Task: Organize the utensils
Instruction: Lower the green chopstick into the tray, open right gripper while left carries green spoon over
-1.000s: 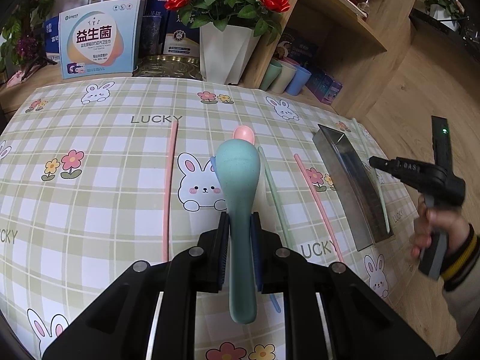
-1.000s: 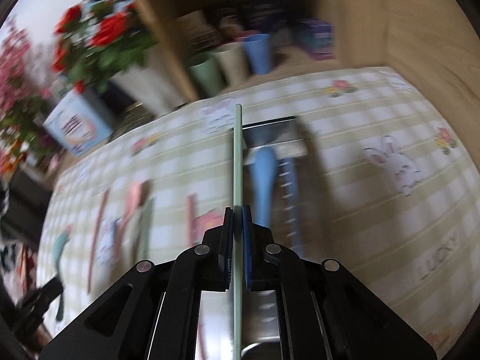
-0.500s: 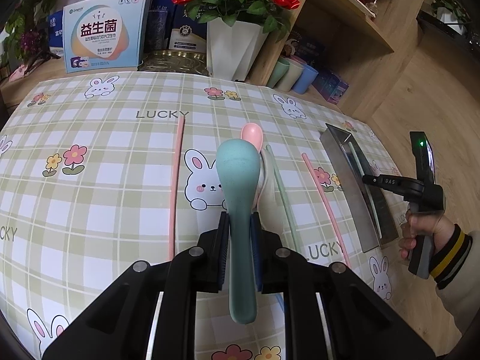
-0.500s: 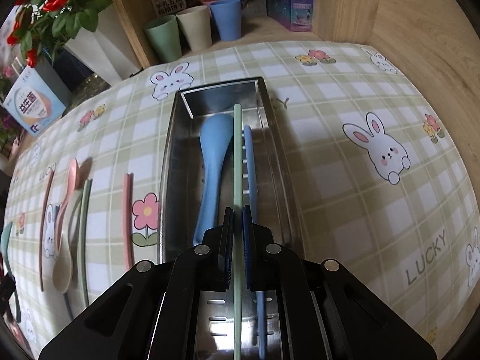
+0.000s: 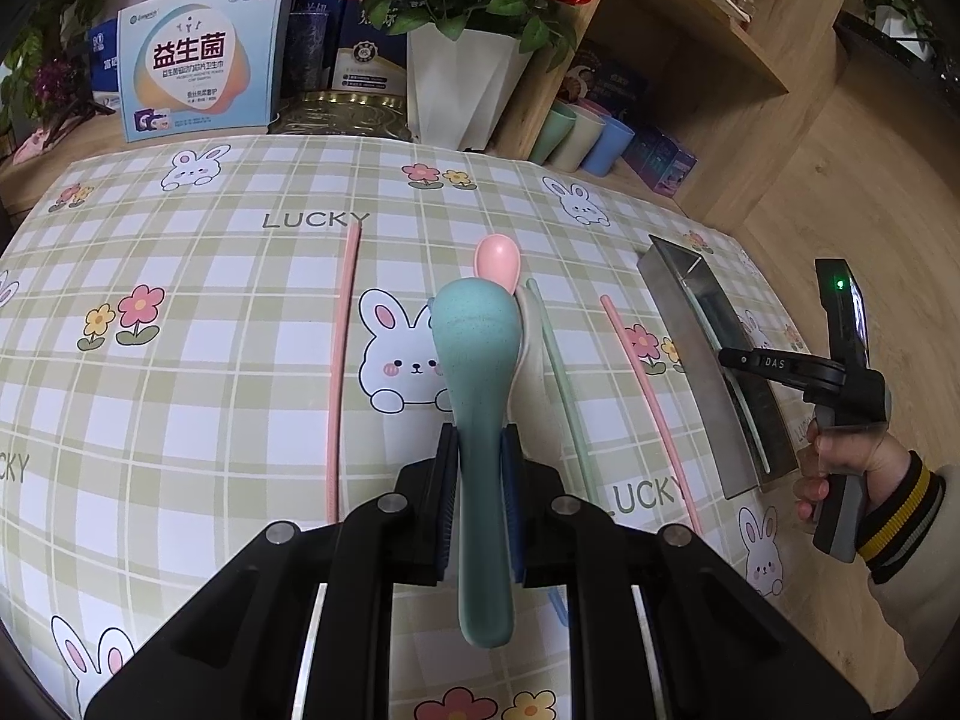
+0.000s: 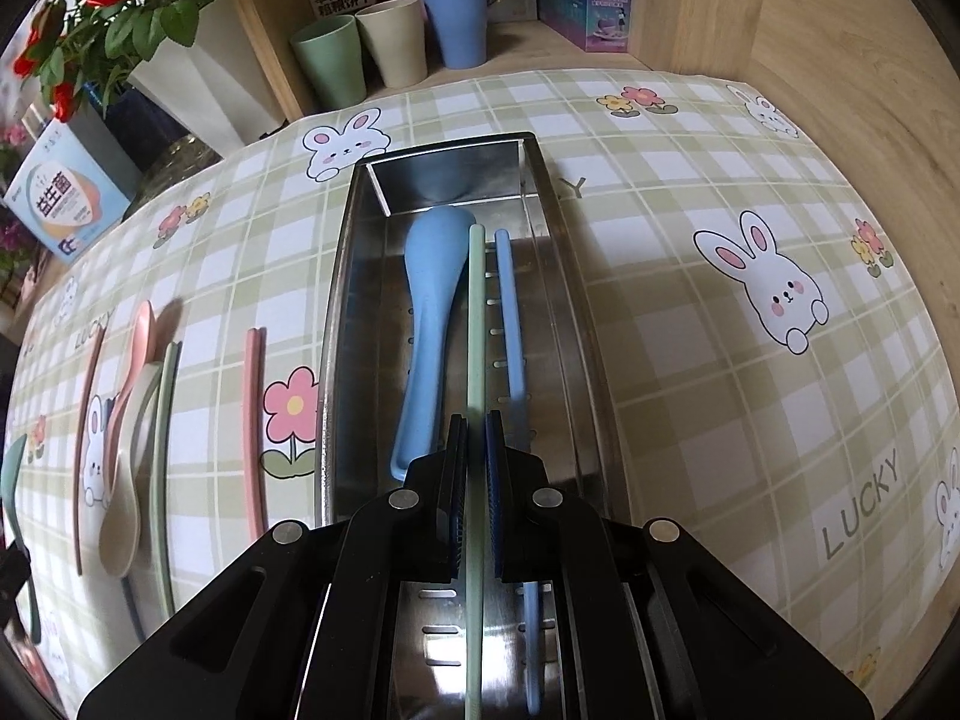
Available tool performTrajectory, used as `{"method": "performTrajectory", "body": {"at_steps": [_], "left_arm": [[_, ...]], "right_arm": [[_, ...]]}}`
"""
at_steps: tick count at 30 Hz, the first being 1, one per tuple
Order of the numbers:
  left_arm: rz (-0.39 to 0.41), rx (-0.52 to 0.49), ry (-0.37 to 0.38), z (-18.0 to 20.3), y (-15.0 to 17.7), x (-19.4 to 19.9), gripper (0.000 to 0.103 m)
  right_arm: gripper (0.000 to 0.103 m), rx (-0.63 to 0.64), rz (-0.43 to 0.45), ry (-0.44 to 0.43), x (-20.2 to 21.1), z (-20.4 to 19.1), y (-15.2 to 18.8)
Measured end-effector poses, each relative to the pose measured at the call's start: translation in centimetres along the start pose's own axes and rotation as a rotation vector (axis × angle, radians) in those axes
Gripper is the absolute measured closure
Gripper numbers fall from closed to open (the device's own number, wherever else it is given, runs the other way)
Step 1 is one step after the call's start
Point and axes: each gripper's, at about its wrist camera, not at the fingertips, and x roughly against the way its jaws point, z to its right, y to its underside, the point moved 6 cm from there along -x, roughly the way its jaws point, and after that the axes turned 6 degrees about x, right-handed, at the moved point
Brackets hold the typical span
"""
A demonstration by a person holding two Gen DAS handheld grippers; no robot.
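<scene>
Left wrist view: my left gripper point(image 5: 480, 468) is clamped on the handle of a teal spoon point(image 5: 477, 372), whose bowl projects forward past the pads, above the checked tablecloth point(image 5: 180, 360). Beyond the bowl lies a pink spoon point(image 5: 498, 258). To the right of my jaws lie a beige spoon point(image 5: 534, 348), a green chopstick point(image 5: 561, 378) and a pink chopstick point(image 5: 648, 396); to the left lies a second pink chopstick point(image 5: 342, 360). Further right stands the steel tray point(image 5: 702, 372), with a hand point(image 5: 840, 462) holding my right gripper above its near end.

Right wrist view: my right gripper point(image 6: 477, 480) is closed on a pale green chopstick point(image 6: 476, 324), which runs forward along the length of the tray point(image 6: 336, 324), over its floor. Whether its tip touches the floor cannot be determined. Inside the tray, a blue spoon point(image 6: 429, 300) lies left of the held chopstick and a blue chopstick point(image 6: 510, 324) lies just right of it. Three cups point(image 6: 390, 48) stand on the shelf beyond the tray.
</scene>
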Motion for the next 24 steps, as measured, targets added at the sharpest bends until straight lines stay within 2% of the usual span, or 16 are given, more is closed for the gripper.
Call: {"method": "performTrajectory", "body": {"at_steps": [7, 16, 17, 18, 19, 20, 22, 24], "left_arm": [[-0.008, -0.034, -0.013, 1.3, -0.5, -0.3, 0.089], [-0.04, -0.089, 0.0, 4.9, -1.6, -1.2, 0.089], [-0.043, -0.105, 0.003, 5.7, -1.7, -1.4, 0.089], [-0.048, -0.113, 0.005, 6.3, -1.9, -1.6, 0.089], [-0.054, -0.117, 0.01, 6.9, -2.0, -1.8, 0.089], [-0.063, -0.119, 0.02, 7.7, -2.2, -2.2, 0.089], [-0.071, -0.125, 0.033, 9.0, -2.7, -2.7, 0.089], [-0.082, -0.133, 0.049, 10.7, -3.4, -3.5, 0.089]], "right_arm": [[0.095, 0.031, 0.017, -0.037, 1.1, -0.5, 0.0], [0.094, 0.048, 0.101, -0.09, 5.1, -0.1, 0.3], [0.086, 0.044, 0.109, -0.09, 5.4, 0.2, 0.4], [0.063, 0.036, 0.117, -0.087, 5.7, 0.6, 0.4], [0.05, 0.026, 0.132, -0.087, 6.2, 1.0, 0.5], [0.046, 0.021, 0.149, -0.089, 6.5, 1.4, 0.5], [0.046, 0.022, 0.157, -0.09, 6.9, 2.1, 0.4], [0.041, 0.009, 0.156, -0.099, 7.1, 2.9, 0.4]]}}
